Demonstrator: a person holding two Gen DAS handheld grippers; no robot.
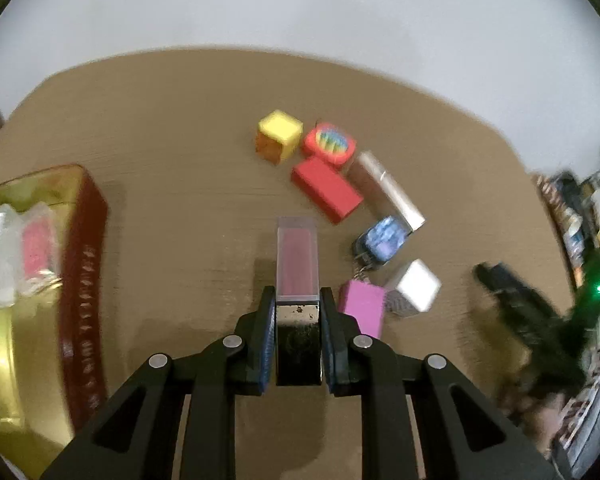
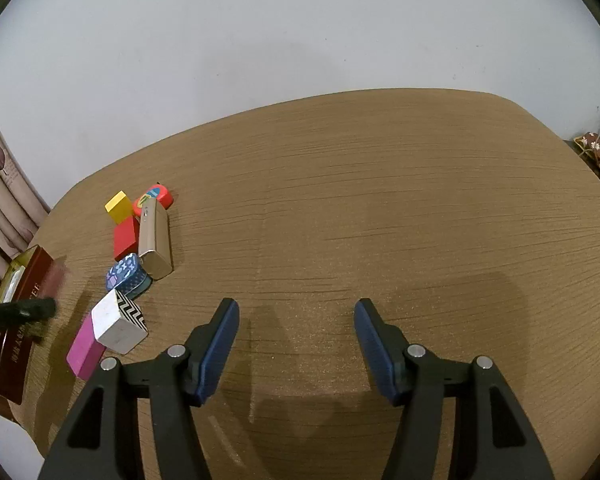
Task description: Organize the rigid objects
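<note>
Left wrist view shows the clear case with a pink insert (image 1: 297, 264) clamped at its dark near end between the jaws of the left gripper (image 1: 298, 312), lifted above the wooden table (image 1: 180, 208). Just right of it lie the pink block (image 1: 362, 312) and the white cube (image 1: 416, 290), with the blue patterned tin (image 1: 382, 238) beyond them. Farther off sit the red block (image 1: 326, 190), the champagne metal box (image 1: 386, 190), the round red piece with rainbow stripes (image 1: 330, 144) and the yellow cube (image 1: 280, 136), all bunched close together. At the left edge stands the gold tin with a dark red wall (image 1: 84, 264), already holding two clear cases, one with a red insert.

Right wrist view has the right gripper (image 2: 296, 344) with jaws wide apart and nothing between them, over bare table well right of the cluster.

Judging by this, the step in hand is carrying the case to the gold tin. The next move calls for swinging left over the rim and lowering the case beside those inside before releasing.
</note>
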